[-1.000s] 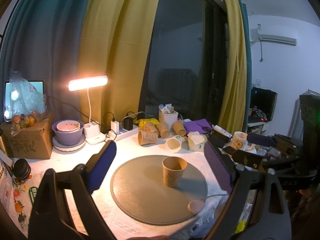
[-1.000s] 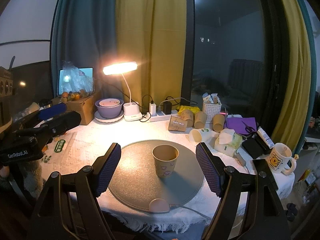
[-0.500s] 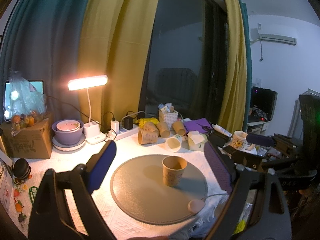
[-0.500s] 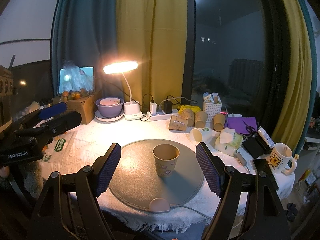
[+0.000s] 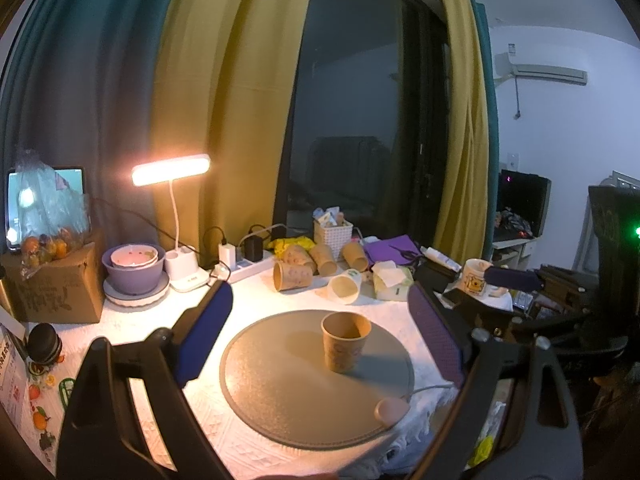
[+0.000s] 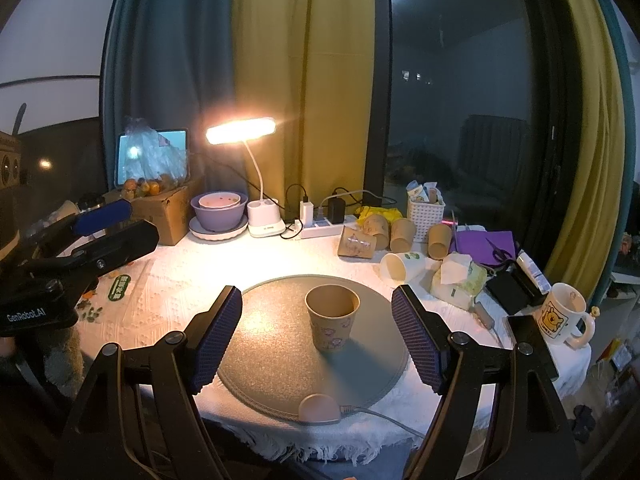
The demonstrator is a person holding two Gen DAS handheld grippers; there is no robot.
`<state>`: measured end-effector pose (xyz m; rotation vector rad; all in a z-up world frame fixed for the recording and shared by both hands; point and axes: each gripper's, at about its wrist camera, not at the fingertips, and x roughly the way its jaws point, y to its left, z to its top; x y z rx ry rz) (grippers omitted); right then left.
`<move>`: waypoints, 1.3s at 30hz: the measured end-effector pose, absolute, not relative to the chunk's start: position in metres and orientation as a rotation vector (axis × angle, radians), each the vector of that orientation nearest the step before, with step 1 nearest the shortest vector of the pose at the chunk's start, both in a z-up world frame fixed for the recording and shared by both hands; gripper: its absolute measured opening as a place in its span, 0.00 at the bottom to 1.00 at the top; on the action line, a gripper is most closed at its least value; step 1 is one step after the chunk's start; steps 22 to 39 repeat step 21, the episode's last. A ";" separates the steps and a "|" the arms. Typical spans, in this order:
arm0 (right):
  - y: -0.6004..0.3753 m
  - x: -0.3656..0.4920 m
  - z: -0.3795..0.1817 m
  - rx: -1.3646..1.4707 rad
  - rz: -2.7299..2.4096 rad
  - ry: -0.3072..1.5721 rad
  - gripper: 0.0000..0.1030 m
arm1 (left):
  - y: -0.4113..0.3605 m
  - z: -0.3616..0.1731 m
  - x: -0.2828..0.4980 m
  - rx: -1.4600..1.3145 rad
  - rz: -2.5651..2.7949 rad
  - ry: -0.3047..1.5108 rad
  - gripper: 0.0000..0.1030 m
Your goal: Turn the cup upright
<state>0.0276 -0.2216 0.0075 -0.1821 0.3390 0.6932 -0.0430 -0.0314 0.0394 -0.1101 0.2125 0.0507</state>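
A brown paper cup stands upright, mouth up, on a round grey mat in the middle of the white table. My left gripper is open and empty, held back from the cup over the near left of the table. My right gripper is open and empty, its fingers apart on either side of the cup but nearer to me. Each gripper also shows in the other's view, the left one and the right one.
Several paper cups lie on their sides at the back, with a white cup. A lit desk lamp, bowls, power strip, tissue pack, mug and cardboard box crowd the table's edges. A pink puck with cable sits at the mat's front.
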 end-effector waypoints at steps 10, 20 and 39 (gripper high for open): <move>-0.222 0.029 0.005 -0.187 0.698 0.342 0.78 | -0.031 0.039 -0.043 -0.110 0.050 0.214 0.88; -0.221 0.029 0.005 -0.186 0.696 0.343 0.78 | -0.035 0.037 -0.043 -0.106 0.037 0.213 0.88; -0.221 0.028 0.005 -0.186 0.696 0.343 0.78 | -0.035 0.037 -0.042 -0.108 0.033 0.215 0.88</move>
